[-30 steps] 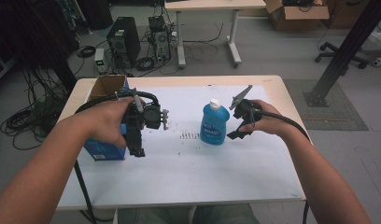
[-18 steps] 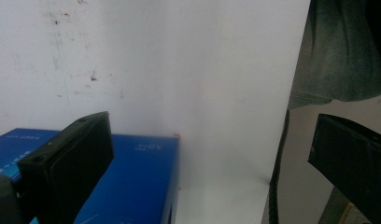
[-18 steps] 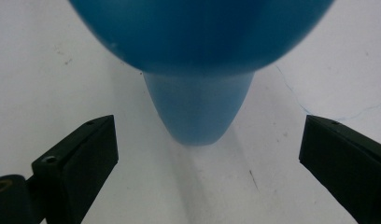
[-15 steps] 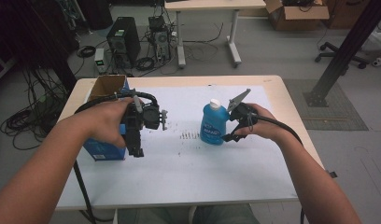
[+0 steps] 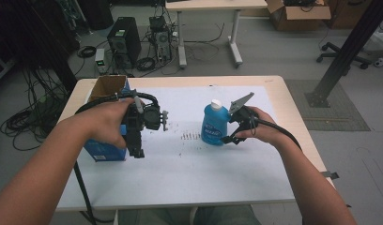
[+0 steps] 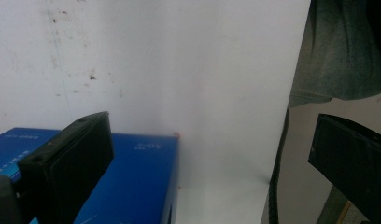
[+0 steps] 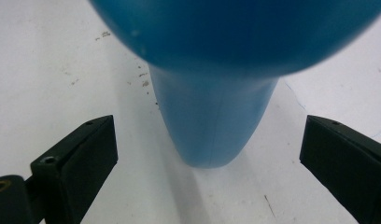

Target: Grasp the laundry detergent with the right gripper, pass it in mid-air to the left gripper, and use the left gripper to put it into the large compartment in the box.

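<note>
A blue plastic bottle (image 5: 214,125) with a white cap stands upright near the middle of the white table (image 5: 194,173). My right gripper (image 5: 226,139) is low at the bottle's right side. In the right gripper view the right gripper (image 7: 207,135) is open, and the bottle's base (image 7: 212,121) stands just ahead between its jaws, touching neither. My left gripper (image 5: 136,152) points down beside a blue box (image 5: 103,150) at the table's left. In the left gripper view that gripper (image 6: 212,135) is open with nothing in it, and the box (image 6: 137,177) lies under its left jaw.
The blue box has an open brown cardboard top (image 5: 107,87). Small dark specks (image 5: 190,136) mark the table between the grippers. The near table edge (image 6: 284,140) runs close by the left gripper. Desks, computers and cables stand on the floor beyond the table.
My right gripper has moved left and down, up to the bottle's right side. The left gripper and the box have stayed put.
</note>
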